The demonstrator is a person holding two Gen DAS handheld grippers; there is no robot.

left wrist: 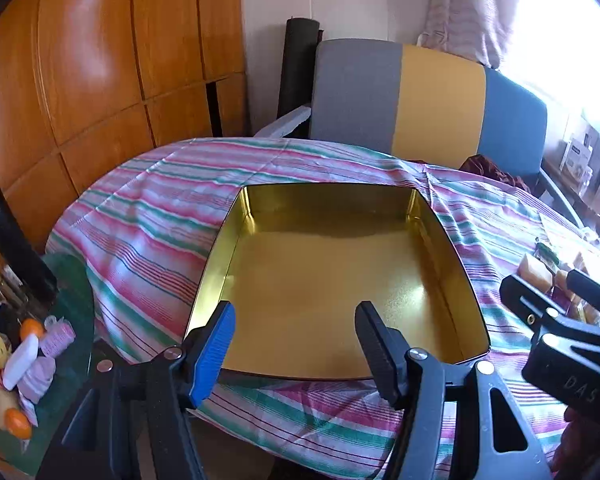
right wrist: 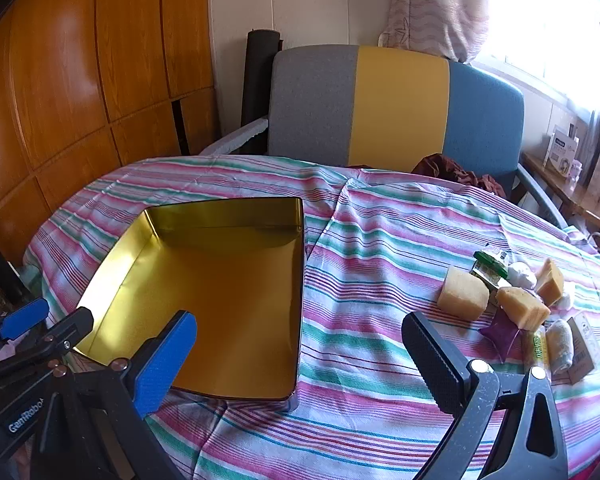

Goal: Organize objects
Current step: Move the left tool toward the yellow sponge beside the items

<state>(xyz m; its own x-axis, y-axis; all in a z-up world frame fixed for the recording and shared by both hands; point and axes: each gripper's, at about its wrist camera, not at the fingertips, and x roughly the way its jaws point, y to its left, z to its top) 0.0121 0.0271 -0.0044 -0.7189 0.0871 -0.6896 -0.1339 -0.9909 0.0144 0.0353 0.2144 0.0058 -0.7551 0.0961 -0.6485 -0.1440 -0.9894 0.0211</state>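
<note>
Where striped tablecloth (right wrist: 380, 240) covers table, gold tin (right wrist: 220, 280) sits with nothing inside. Right of tin, well apart: yellow sponge blocks (right wrist: 462, 294), green packet (right wrist: 490, 266), white rolls, small carton at frame edge; wrappers partly hidden, print unreadable. Left gripper (left wrist: 296, 340) parted over tin's near rim, gripping nothing. Right gripper (right wrist: 300, 360) at widest, holding nothing, right of tin.

Open gold tin (right wrist: 220, 292) (empty), sponges (right wrist: 462, 292) heaped well apart
</note>
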